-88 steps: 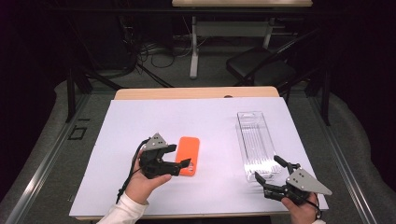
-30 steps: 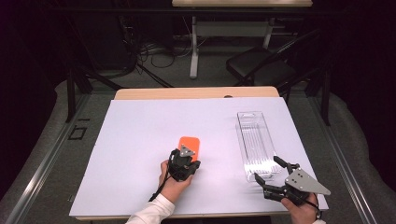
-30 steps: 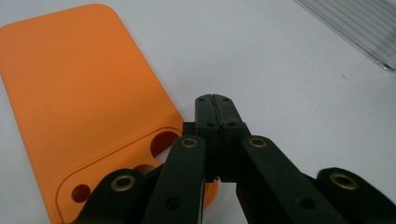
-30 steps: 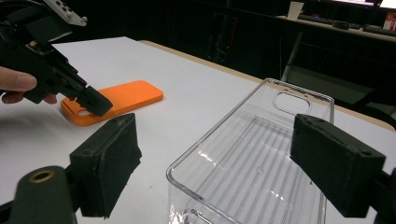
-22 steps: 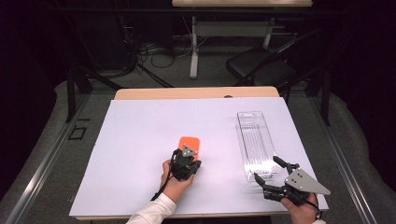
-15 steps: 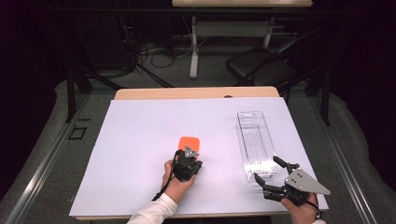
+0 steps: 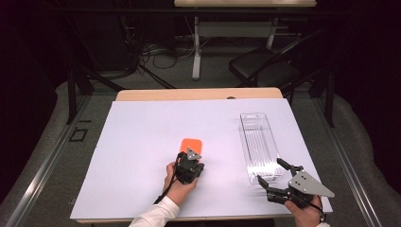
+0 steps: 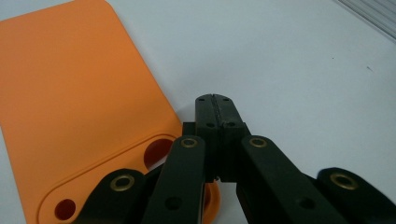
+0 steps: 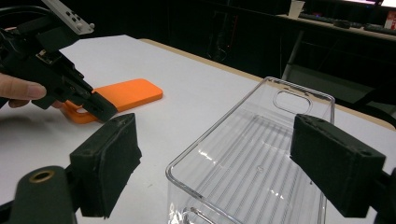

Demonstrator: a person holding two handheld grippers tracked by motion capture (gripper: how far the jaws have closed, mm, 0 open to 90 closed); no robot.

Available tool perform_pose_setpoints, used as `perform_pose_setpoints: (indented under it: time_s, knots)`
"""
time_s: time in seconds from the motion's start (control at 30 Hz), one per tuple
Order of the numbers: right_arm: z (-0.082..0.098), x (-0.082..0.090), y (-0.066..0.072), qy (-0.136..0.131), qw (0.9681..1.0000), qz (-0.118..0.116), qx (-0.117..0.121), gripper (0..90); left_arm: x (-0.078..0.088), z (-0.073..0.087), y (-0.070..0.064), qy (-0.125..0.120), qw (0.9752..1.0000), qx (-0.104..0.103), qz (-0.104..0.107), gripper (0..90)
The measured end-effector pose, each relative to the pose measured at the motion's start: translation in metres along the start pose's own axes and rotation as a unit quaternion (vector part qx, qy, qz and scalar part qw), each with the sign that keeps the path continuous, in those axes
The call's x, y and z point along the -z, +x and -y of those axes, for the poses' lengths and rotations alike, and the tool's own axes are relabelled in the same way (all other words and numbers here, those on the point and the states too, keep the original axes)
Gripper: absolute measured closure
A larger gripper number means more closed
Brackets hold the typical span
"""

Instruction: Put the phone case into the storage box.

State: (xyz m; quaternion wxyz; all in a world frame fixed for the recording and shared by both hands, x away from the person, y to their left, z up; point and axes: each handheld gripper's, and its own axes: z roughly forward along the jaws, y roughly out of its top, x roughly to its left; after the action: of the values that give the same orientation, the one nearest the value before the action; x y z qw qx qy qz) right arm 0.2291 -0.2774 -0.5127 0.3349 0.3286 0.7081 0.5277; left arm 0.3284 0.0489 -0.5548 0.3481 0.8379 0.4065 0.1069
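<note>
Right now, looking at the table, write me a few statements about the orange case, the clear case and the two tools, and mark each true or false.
1. The left tool has its jaws shut. True.
2. The orange case is clamped between the left tool's jaws. False: the closed tips lie beside its edge, on the white table.
3. The right tool stands open at the near end of the clear case. True.
4. The clear case lies on top of the orange case. False: they lie apart, the clear one to the right.
5. The orange case lies flat. True.
</note>
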Motion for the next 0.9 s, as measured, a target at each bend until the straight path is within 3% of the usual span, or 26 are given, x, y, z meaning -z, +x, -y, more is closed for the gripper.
perform_pose_setpoints:
  time_s: [0.53, 0.9]
  knots:
    - [0.0, 0.0, 0.0, 0.002, 1.0, 0.001, -0.001, 14.7, 0.016, 0.009, 0.021, 0.024, 0.9995, 0.007, -0.018, 89.5]
    - [0.0, 0.0, 0.0, 0.002, 1.0, 0.002, 0.001, 14.7, 0.035, 0.026, 0.044, 0.03, 0.9988, 0.017, -0.035, 89.5]
